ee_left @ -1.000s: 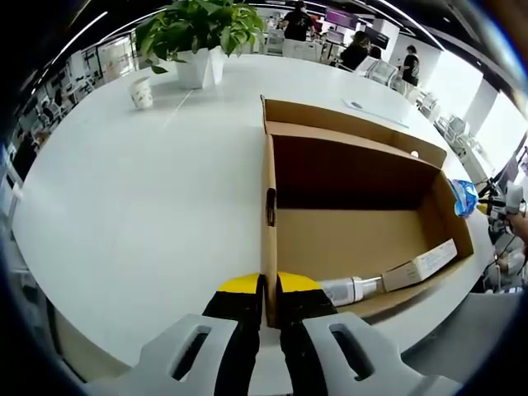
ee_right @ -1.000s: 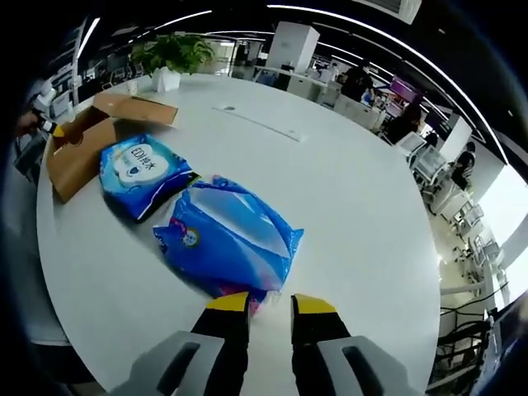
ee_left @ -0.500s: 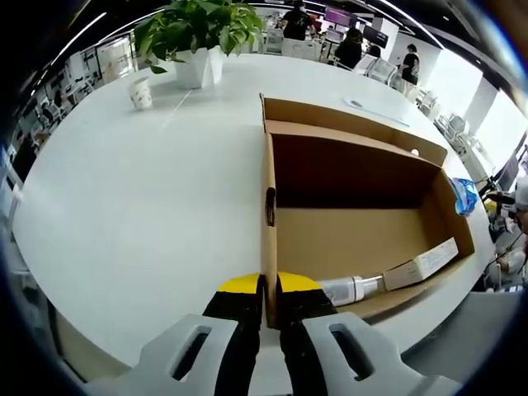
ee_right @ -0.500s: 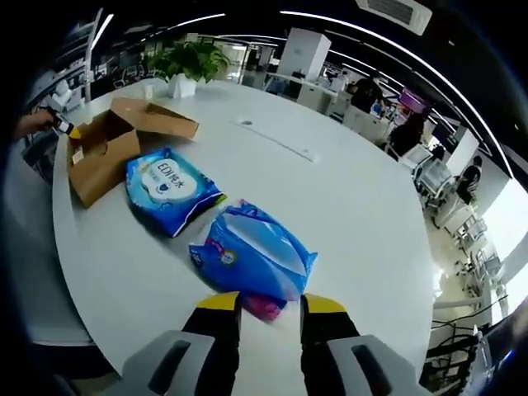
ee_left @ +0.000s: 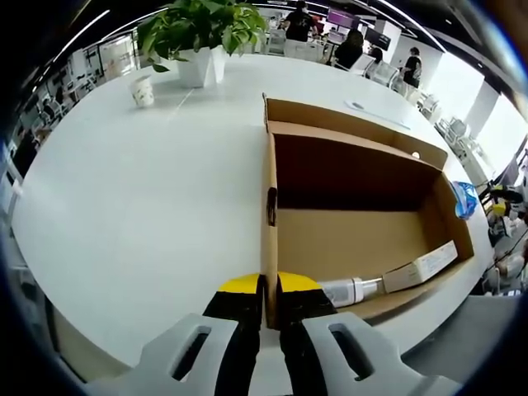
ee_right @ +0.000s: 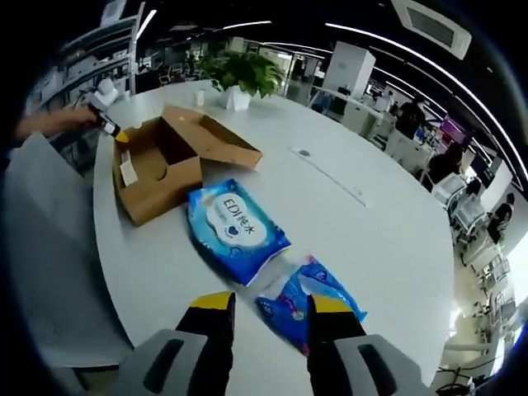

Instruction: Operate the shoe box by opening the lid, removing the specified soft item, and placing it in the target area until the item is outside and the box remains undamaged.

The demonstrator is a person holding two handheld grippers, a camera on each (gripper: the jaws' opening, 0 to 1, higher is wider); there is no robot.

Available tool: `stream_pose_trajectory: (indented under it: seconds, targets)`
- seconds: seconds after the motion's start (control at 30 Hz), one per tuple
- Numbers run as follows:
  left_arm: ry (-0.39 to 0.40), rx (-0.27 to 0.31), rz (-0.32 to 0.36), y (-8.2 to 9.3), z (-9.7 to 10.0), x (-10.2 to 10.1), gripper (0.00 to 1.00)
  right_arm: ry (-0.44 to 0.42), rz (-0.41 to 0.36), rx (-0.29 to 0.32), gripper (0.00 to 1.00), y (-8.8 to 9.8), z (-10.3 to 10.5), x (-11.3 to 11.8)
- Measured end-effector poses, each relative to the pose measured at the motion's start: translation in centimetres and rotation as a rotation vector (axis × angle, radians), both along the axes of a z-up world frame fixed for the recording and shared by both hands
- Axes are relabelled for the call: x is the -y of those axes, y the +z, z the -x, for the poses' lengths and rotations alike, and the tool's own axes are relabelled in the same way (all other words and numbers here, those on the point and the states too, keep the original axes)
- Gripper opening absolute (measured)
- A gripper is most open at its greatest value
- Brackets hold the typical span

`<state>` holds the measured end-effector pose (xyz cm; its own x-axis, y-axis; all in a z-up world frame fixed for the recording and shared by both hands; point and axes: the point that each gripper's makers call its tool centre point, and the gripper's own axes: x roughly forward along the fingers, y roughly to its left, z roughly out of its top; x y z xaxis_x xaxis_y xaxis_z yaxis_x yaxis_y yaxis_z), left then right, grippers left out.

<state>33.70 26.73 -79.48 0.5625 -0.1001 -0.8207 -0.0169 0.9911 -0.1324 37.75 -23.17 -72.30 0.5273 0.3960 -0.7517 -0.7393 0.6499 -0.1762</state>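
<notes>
Left fingers (ee_left: 244,299) on shoe box (ee_left: 355,198) wall; "EDI" pack (ee_right: 237,228) outside.

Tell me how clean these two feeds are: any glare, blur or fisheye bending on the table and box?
Left gripper view: sharp, the shoe box interior shaded brown, the white table evenly lit and bulging from fisheye. Right gripper view: ceiling light strips curve, the edges are dim, and the wet wipes pack print is legible.
</notes>
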Motion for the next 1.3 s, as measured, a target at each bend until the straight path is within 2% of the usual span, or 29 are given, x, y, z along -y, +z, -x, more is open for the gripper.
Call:
stream_pose_trajectory:
  seconds: [0.23, 0.73, 1.03, 1.3]
  targets:
    - [0.000, -0.003, -0.004, 0.0, 0.0, 0.0, 0.03, 0.161, -0.010, 0.002, 0.36, 0.8, 0.3, -5.2]
    - [0.007, -0.006, 0.000, 0.0, 0.0, 0.0, 0.03, 0.432, -0.041, -0.030, 0.38, 1.2, 1.5, -14.9]
    - [0.009, -0.009, 0.002, -0.4, -0.6, -0.6, 0.03, 0.556, -0.041, -0.058, 0.38, 0.3, 2.4, -19.5]
    - [0.011, -0.014, 0.001, -0.5, -0.8, -0.8, 0.03, 0.622, -0.037, -0.094, 0.38, -0.9, 2.8, -22.1]
